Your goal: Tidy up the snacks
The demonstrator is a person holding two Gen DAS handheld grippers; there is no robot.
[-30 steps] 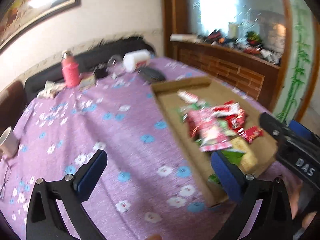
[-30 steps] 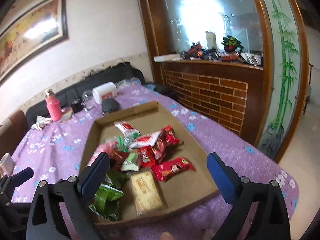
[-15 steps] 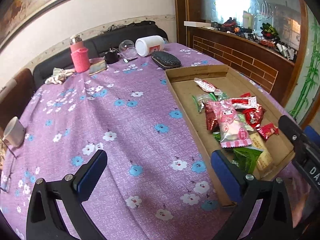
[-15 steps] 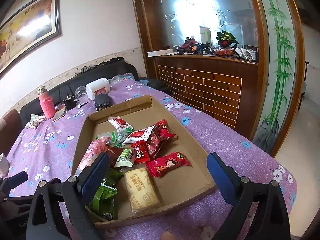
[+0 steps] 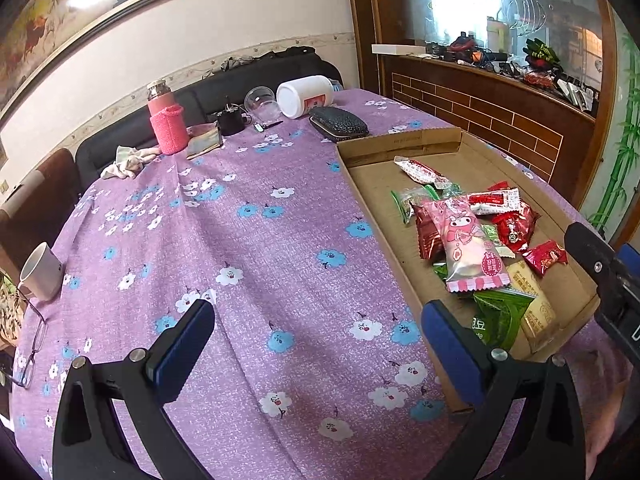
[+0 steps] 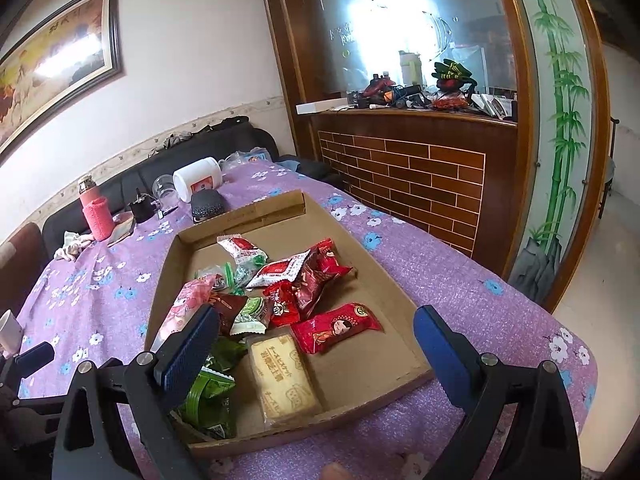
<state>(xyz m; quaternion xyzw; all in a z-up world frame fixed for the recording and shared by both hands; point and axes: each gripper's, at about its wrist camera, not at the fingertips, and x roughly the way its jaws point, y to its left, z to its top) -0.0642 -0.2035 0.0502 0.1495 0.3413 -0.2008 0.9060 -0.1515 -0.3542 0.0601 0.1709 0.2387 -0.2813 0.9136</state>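
Both wrist views have steadied and tipped down a bit since a second ago, so I now see the far clutter sharp. Largest first: table in purple floral cloth [image 5: 256, 248], then the shallow cardboard tray [image 6: 280, 216] on its right half, snacks piled in the tray's left-centre. Left gripper [image 5: 316, 344] hangs over bare cloth just left of the tray, jaws spread wide, nothing between them. Right gripper [image 6: 316, 344] hangs over the tray's near edge, jaws also spread wide and empty (its left pad overlaps the pile in view; contact I can't tell). In the pile: pink cartoon packet [image 5: 468, 244] on top, biscuit pack [image 6: 284, 376] and green packets [image 6: 208, 396] nearest, red packet [image 6: 336, 326] beside the biscuits. Far edge: white jar [image 5: 306, 96] on its side, pink bottle [image 5: 168, 124], white mug [image 5: 40, 272] at left.
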